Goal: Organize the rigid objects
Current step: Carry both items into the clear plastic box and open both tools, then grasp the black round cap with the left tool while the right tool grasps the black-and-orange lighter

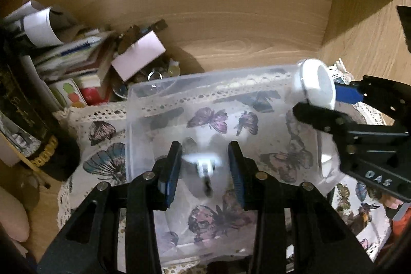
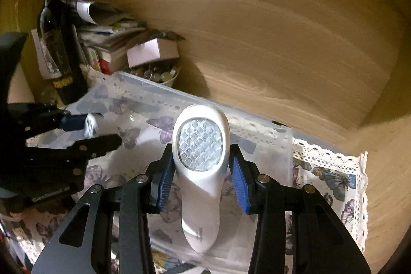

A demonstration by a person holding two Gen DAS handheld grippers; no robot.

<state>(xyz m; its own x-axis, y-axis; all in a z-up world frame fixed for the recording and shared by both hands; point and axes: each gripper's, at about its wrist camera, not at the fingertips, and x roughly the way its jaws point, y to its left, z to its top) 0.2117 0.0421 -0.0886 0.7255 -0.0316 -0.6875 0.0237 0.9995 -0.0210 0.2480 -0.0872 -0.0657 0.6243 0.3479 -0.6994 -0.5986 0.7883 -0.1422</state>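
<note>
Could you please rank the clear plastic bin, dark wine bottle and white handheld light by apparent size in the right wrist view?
1. Clear plastic bin
2. and 3. Dark wine bottle and white handheld light: look alike, and the light's nearness makes ranking unsure.

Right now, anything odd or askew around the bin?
Left gripper is open around a small white part, blurred, seemingly dropping into the clear bin. Behind the bin, the pale box sits tilted on a cluttered pile.

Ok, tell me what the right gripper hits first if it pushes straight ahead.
Probably the far wall of the clear plastic bin: the right gripper, holding the white handheld light, points over it. Depth is unclear.
</note>
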